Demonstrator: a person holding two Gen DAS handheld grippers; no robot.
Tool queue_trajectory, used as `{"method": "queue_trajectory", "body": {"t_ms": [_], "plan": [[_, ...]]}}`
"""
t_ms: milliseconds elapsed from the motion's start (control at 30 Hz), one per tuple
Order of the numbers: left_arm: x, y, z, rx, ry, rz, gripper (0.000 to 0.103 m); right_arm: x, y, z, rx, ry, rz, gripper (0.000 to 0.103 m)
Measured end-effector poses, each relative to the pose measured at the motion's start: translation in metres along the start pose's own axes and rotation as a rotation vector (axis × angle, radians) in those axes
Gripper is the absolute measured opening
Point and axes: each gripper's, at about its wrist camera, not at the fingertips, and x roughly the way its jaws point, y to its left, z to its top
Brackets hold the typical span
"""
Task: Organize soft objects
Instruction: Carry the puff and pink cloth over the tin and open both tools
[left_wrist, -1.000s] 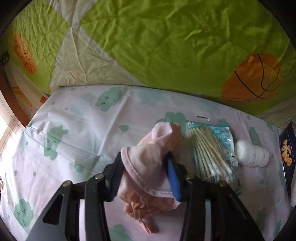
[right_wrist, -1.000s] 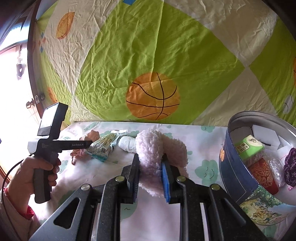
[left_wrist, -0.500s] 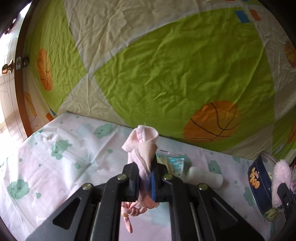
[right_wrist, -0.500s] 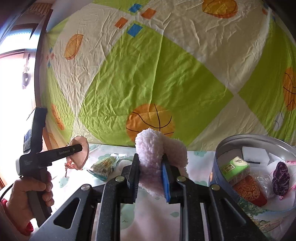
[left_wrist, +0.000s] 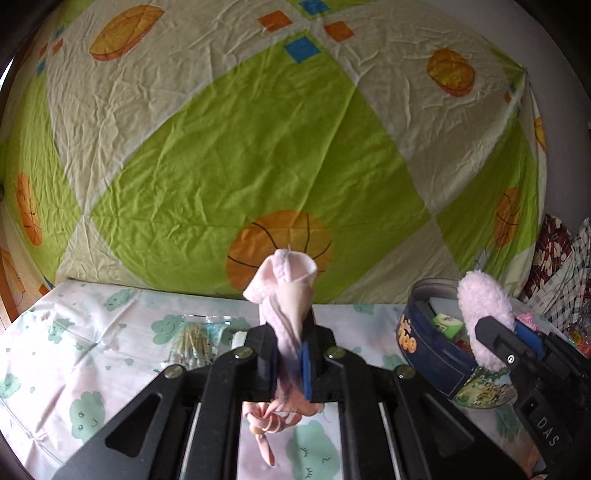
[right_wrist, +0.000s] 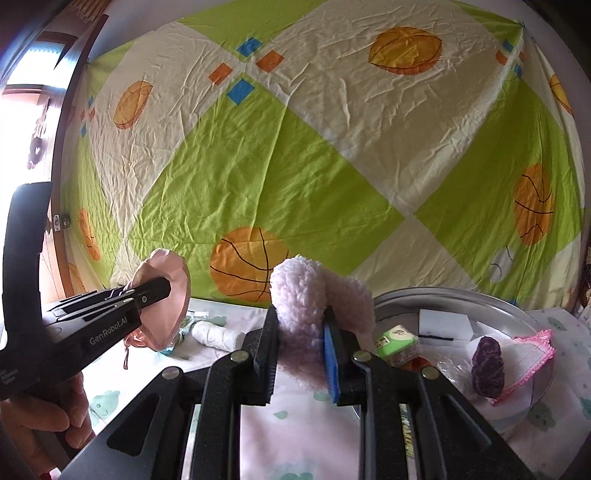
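Lifted higher since before, both grippers: left gripper (left_wrist: 290, 363) clamping one pink cloth (left_wrist: 286, 291) aloft, lower end hidden behind jaws; right gripper (right_wrist: 299, 354) pinching one fluffy pad (right_wrist: 306, 295) beside one tin (right_wrist: 461, 295), its rim cut off.

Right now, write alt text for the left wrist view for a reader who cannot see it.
The left tool is shut on a pale pink cloth, held above a cloud-print sheet. At right, the right tool grips a fluffy pink pad over a round blue tin. A bag of cotton swabs lies on the sheet, with a green basketball-print sheet behind.
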Motion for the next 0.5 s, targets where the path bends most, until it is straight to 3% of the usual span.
{"method": "queue_trajectory", "body": {"t_ms": [167, 500], "plan": [[-0.003, -0.009, -0.007, 0.015, -0.002, 0.0, 0.007, -0.004, -0.002, -0.009, -0.036, 0.036, -0.006, 0.023], [-0.013, -0.028, -0.015, -0.012, -0.006, 0.013, 0.007, -0.023, -0.001, -0.002, -0.104, -0.023, -0.005, 0.023]]}}
